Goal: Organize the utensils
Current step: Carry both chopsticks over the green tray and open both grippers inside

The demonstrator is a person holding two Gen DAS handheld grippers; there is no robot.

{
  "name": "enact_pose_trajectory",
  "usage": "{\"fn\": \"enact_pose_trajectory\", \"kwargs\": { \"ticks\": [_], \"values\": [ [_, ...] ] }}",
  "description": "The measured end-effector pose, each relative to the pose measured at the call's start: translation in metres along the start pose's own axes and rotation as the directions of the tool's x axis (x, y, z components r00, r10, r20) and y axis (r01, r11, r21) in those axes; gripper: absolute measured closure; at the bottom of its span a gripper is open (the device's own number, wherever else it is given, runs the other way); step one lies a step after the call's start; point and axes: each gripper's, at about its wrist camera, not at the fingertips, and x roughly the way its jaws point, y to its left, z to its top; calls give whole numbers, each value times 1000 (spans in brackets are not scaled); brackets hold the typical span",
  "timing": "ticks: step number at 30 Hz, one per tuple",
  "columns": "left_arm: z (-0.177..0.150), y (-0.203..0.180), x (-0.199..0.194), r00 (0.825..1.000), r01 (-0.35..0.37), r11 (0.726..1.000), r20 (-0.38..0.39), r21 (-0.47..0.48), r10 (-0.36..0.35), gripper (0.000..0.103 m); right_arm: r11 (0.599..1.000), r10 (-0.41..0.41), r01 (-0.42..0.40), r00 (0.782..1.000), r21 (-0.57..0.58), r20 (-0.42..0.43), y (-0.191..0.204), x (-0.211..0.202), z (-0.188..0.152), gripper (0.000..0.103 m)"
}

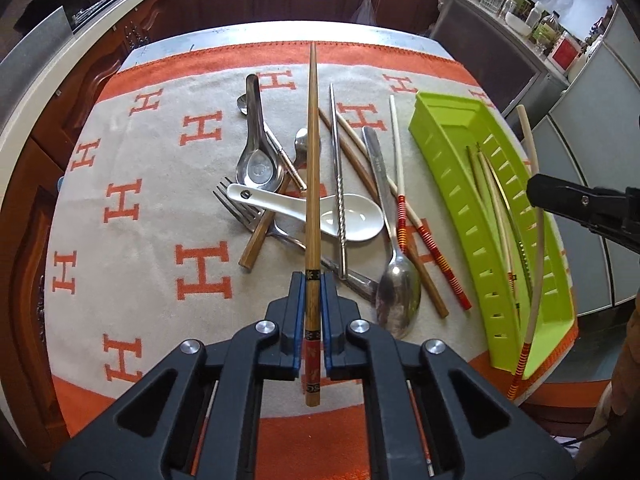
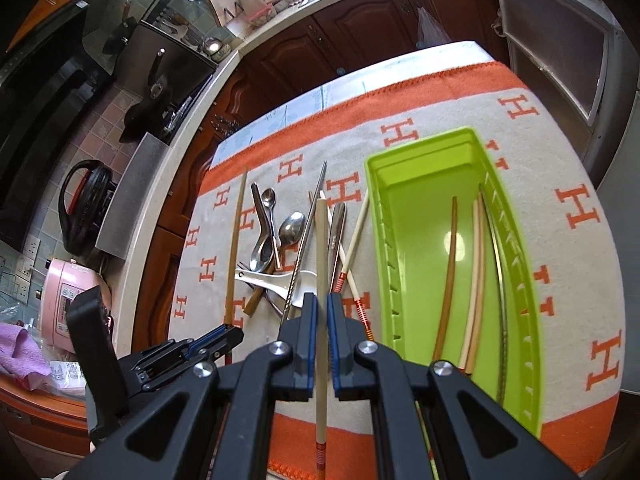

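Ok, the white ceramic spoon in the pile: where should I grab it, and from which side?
Probably the white ceramic spoon by its handle end with the hole, from above on the pile's left, jaws across the handle. The steel chopstick crosses its bowl, and the bowl is too wide.

- Dark wooden cabinets (image 2: 352, 40) with arched panel doors run beyond the counter's far edge.
- A pale worktop (image 2: 168, 160) curves along the left side.
- Tiled wall (image 2: 100, 116) behind a pink rice cooker (image 2: 70, 300).
- Daylight brightens the orange-bordered cloth (image 1: 132, 184).
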Motion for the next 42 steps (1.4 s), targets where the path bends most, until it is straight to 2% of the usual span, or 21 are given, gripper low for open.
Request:
{"fn": "enact_pose_trajectory", "kwargs": {
  "ticks": [7, 12, 18, 23, 27, 33, 36, 38, 40, 42],
  "values": [
    [12, -21, -41, 994, 97, 995, 55, 3, -97, 98, 997, -55, 58, 996, -52, 69, -4, -38, 12, 98],
    [27, -52, -51, 981, 184, 983, 57, 11, -184, 98, 983, -145, 156, 983, -93, 113, -9, -51, 24, 98],
    [45, -91, -40, 963, 269, 963, 24, 9, -270, 98, 943, -292, 304, 951, -135, 99, -17, -35, 38, 98],
    [50, -119, -6, 945, 321, 946, -47, -39, -323, 98, 924, -346, 348, 937, -156, 39, -30, -10, 43, 98],
    [44, -132, 22, 936, 330, 941, -109, -69, -336, 98, 939, -328, 324, 945, -114, -14, -43, 4, 47, 97],
    [25, -146, 41, 935, 298, 954, -190, -31, -298, 97, 940, -336, 333, 942, -74, -22, -52, 7, 44, 95],
    [19, -148, 39, 938, 288, 957, -197, -13, -285, 96, 940, -338, 335, 941, -69, -30, -53, 10, 40, 95],
    [16, -146, 33, 945, 279, 960, -179, -2, -275, 91, 941, -336, 333, 941, -62, -34, -55, 11, 37, 95],
    [15, -142, 25, 956, 253, 967, -151, 5, -250, 78, 943, -330, 328, 943, -55, -42, -56, 12, 33, 95],
    [16, -136, 17, 969, 221, 975, -117, 7, -219, 74, 945, -326, 324, 944, -47, -50, -58, 13, 29, 95]
  ]
}}
